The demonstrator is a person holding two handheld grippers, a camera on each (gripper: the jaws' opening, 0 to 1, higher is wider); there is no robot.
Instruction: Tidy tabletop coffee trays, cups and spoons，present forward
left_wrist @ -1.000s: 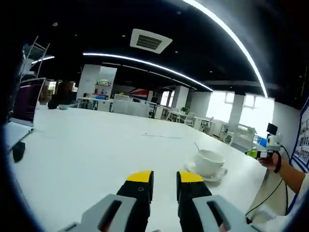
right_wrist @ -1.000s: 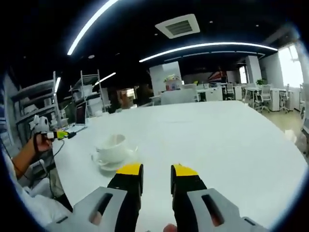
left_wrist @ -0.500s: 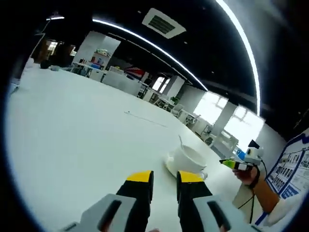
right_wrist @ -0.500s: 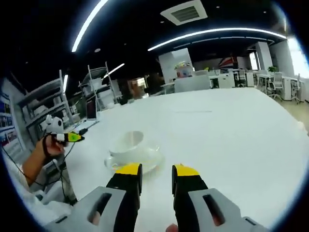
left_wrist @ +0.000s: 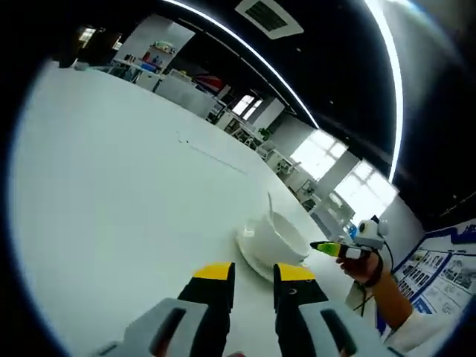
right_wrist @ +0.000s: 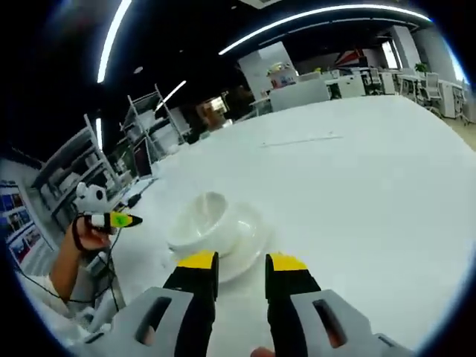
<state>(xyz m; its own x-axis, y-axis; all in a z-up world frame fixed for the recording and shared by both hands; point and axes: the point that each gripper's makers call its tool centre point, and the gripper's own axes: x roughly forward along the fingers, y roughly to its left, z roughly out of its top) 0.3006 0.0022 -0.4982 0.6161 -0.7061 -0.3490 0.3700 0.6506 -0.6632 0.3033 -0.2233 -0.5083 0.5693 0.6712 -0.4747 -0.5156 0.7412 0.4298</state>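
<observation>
- The left gripper (left_wrist: pixel 248 274) has its yellow-tipped jaws parted by a narrow gap, with nothing between them, low over the white table (left_wrist: pixel 111 186).
- In the left gripper view, the white cup (left_wrist: pixel 279 236) sits on its saucer (left_wrist: pixel 253 258) just beyond and a little right of the jaw tips, close but not touching.
- A spoon (left_wrist: pixel 271 202) handle rises out of the cup, leaning toward the far side.
- Right of the cup, off the table edge, a person's hand (left_wrist: pixel 364 266) holds a small green-and-yellow device (left_wrist: pixel 335 249) with a cable.
- The right gripper (right_wrist: pixel 242 262) likewise has its jaws slightly apart and empty, just above the table.
- In the right gripper view, the cup (right_wrist: pixel 202 222) lies tipped on the saucer (right_wrist: pixel 249 242), its mouth turned up and toward the jaws; the saucer rim reaches almost to the left jaw tip.
- Left of the cup, the same hand (right_wrist: pixel 88 236) holds the device (right_wrist: pixel 111 220) past the table edge.
- Beyond the cup, the table is bare apart from a thin line far off, with shelves (right_wrist: pixel 141 126) and desks behind.
</observation>
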